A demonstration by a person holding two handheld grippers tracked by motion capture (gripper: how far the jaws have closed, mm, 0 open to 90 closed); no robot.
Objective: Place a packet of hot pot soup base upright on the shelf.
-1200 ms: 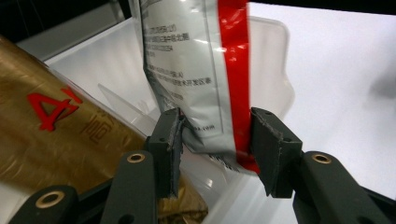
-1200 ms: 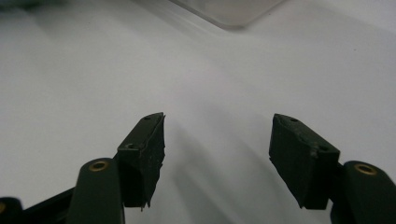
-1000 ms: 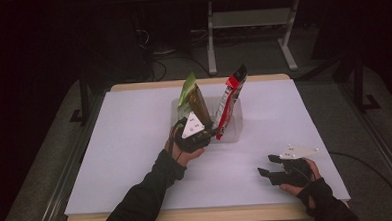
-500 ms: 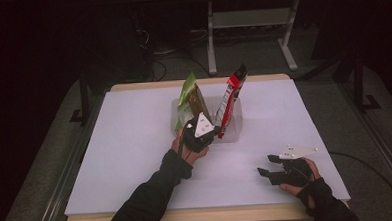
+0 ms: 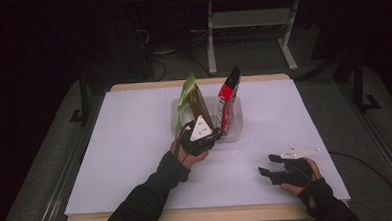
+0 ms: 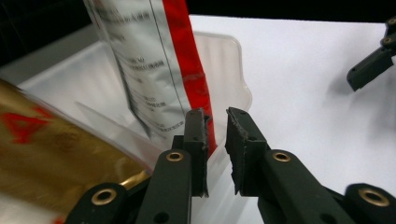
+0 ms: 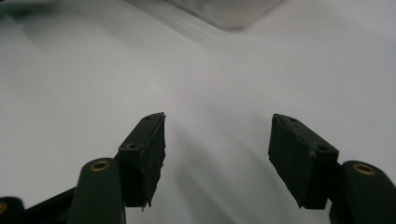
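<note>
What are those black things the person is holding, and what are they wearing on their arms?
Each hand holds a black two-jaw tool. The left tool and right tool each carry a pale grey three-cornered plate on top with small dark dots. The jaws are matt black with brass-coloured rivets and rough-edged pads. A thin dark cable trails from the right one. The person wears dark long sleeves and dark gloves.

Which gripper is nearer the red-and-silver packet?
Left. The left gripper is right at the red-and-silver packet standing in the clear tray, jaws slightly apart. The right gripper rests open on the table, well off.
</note>
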